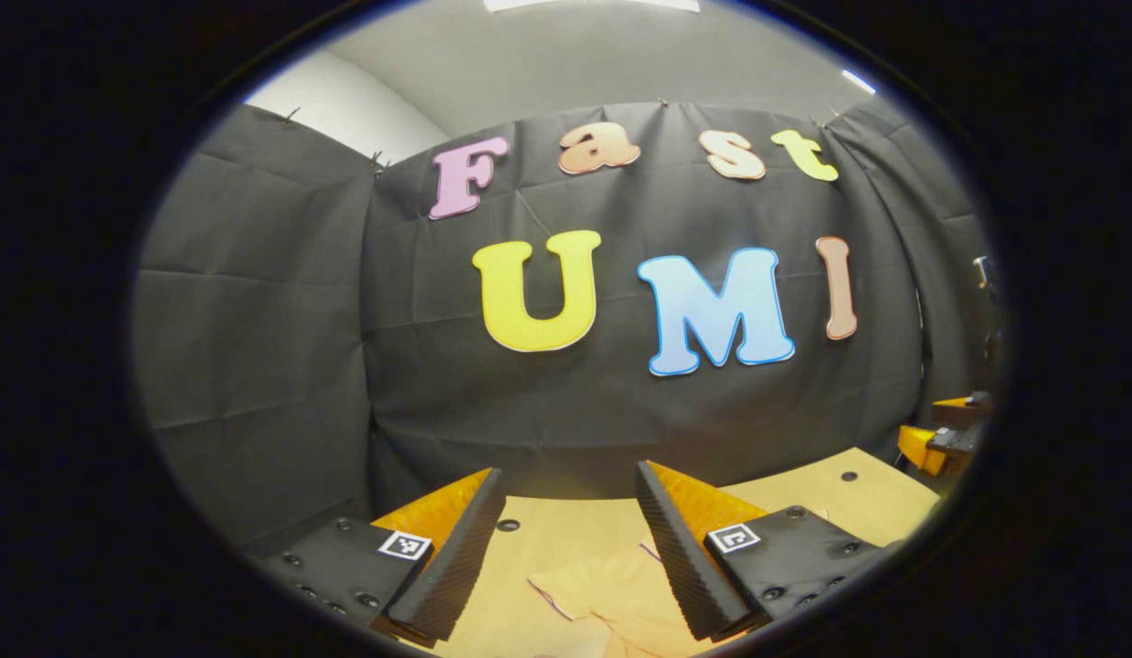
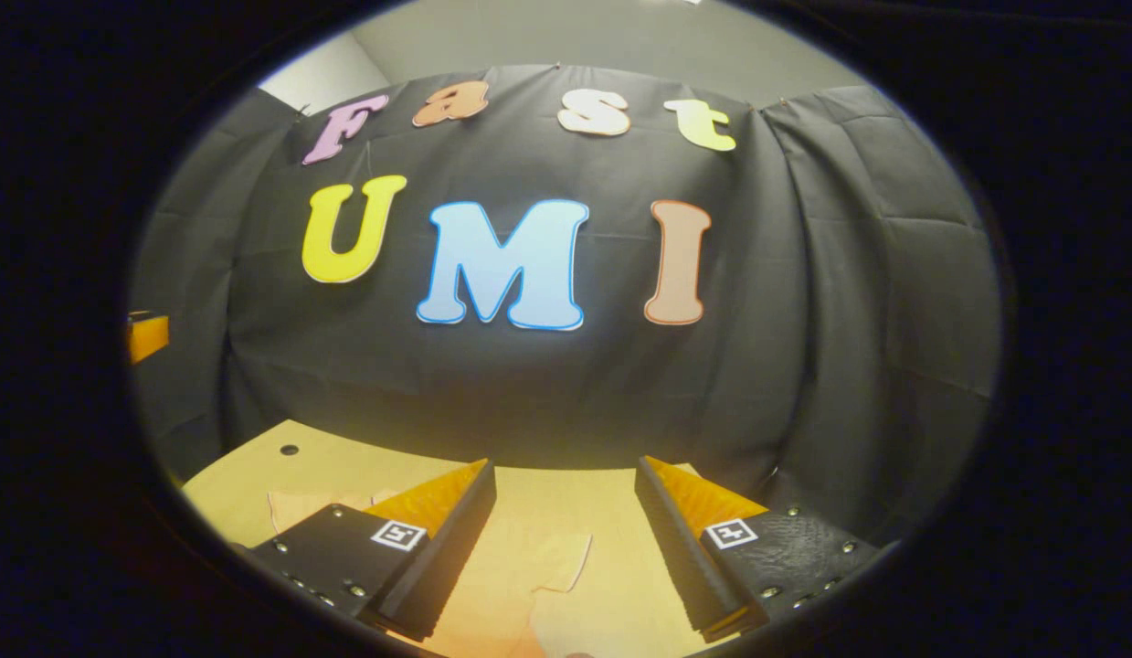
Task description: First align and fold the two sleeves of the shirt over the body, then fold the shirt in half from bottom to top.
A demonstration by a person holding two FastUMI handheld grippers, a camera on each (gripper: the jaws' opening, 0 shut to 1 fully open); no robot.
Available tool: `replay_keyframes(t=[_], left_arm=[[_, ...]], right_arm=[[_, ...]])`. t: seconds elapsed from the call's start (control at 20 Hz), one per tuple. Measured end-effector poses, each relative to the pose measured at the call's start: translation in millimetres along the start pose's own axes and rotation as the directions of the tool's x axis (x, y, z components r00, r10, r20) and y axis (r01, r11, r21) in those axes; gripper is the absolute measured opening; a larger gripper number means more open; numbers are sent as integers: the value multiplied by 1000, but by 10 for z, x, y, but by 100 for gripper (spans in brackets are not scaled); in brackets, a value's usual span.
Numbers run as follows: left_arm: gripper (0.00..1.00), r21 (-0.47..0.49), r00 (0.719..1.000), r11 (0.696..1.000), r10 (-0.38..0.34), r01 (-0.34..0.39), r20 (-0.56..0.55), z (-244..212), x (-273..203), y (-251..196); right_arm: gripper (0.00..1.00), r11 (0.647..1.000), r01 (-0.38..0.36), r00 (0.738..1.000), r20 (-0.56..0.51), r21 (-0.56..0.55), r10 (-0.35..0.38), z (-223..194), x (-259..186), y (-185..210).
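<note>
A pale peach shirt [image 1: 611, 594] lies flat on the tan table [image 1: 858, 503], with part of it showing low between my left gripper's fingers. My left gripper [image 1: 568, 475] hangs open above it, holding nothing. In the right gripper view, a sleeve-like flap of the shirt [image 2: 564, 559] lies between and below the fingers, and another edge of the cloth shows left of them. Above this flap my right gripper [image 2: 564, 466] stands open and empty. The rest of the shirt is hidden under the fingers and below the views.
The table [image 2: 346, 461] has small round holes [image 1: 848, 476] and ends at the black cloth wall close behind. In the left gripper view the other gripper [image 1: 940, 439] shows at the far right edge; in the right gripper view part of the other gripper [image 2: 147, 336] shows at the far left.
</note>
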State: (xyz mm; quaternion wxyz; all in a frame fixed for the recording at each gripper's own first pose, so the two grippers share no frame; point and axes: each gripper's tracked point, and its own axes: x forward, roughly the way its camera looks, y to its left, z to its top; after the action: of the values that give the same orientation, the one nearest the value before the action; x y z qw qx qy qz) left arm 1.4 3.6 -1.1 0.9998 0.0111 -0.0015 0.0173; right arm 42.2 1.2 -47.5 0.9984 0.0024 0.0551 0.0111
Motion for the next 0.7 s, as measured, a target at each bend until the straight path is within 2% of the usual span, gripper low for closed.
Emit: replay_keyframes(t=[0.35,0.5,0.7], left_arm=[[96,5,998,999,53,-53,-16,-55,29,66],[96,4,996,997,83,-82,-27,-102,44,115],[97,-9,991,992,123,-124,-49,-290,-91,302]], right_arm=[[96,999,-39,989,-140,-14,37,-617,507,70],[96,999,-45,975,-218,-6,43,-977,733,74],[96,999,-45,941,-336,-17,37,-1533,976,17]])
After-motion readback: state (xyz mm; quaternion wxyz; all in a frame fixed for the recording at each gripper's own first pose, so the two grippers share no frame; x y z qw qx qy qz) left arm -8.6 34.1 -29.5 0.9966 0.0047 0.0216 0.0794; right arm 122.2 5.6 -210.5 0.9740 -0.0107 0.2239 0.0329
